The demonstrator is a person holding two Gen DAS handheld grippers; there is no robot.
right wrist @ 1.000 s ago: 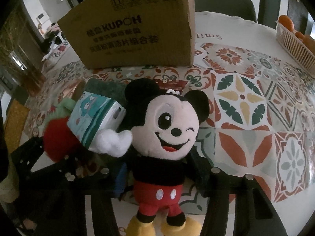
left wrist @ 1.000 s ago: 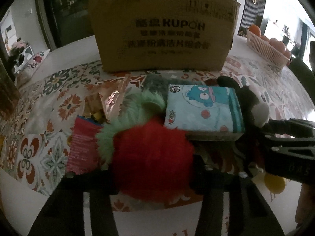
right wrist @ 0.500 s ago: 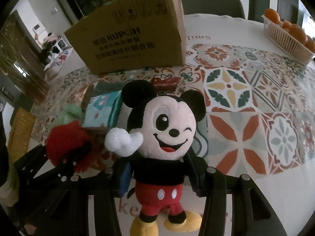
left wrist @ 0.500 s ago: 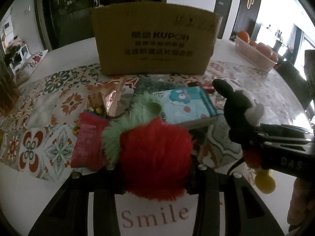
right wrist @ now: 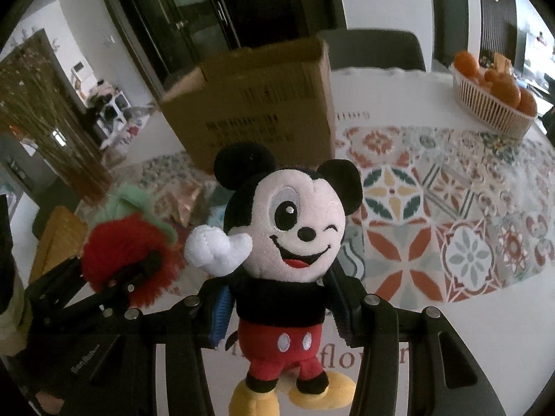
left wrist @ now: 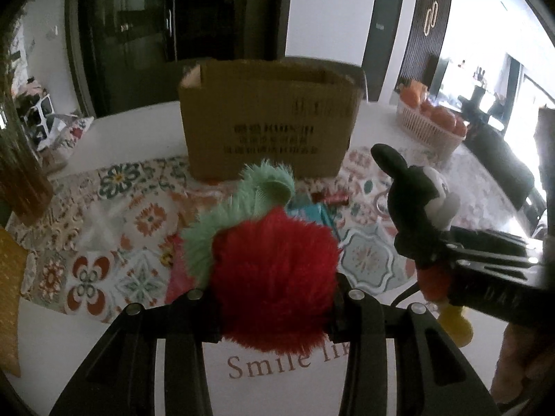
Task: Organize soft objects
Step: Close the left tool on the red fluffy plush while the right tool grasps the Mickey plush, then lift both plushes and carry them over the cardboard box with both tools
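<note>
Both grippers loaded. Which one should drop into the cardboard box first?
Probably left. The left gripper, clamping the red fuzzy plush, faces the cardboard box nearly head-on; the right gripper, holding the Mickey plush, sees it offset left.

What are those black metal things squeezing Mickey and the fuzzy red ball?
They are grabbing tools a person holds, one in each hand, each with two fingers and a small camera looking along them. One picture comes from the left gripper, which squeezes a fuzzy red and green plush. The other comes from the right gripper, which squeezes a Mickey Mouse doll round its tummy. Both toys are up in the air. Below is a patterned tablecloth with an open cardboard box, a basket of oranges and some packets.
</note>
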